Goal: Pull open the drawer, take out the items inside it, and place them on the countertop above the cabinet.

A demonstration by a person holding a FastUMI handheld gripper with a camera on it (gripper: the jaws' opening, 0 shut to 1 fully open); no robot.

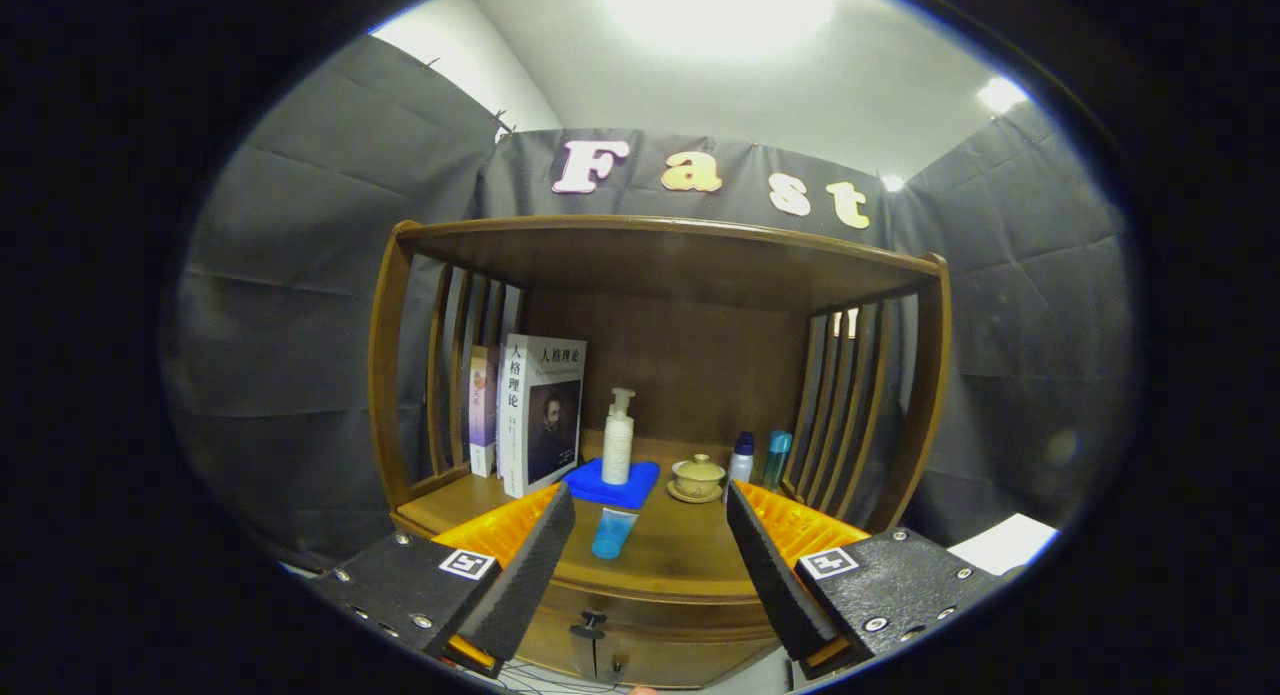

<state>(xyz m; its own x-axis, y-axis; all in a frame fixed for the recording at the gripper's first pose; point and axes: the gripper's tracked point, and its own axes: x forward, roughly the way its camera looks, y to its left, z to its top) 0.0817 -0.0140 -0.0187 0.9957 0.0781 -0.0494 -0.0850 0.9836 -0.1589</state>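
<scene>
At the bottom of the frame the gripper (650, 555) has its fingers spread wide, pinching nothing. Between them, low in the centre, sits the drawer (640, 630) with its dark knob (590, 623); it looks closed, so its contents are hidden. Just above, a blue tube (612, 532) lies on the countertop (680, 555) beside a blue cloth (612, 485) carrying a pump bottle (618, 440). By my judgement the task is barely begun: pulling, emptying and placing all remain.
</scene>
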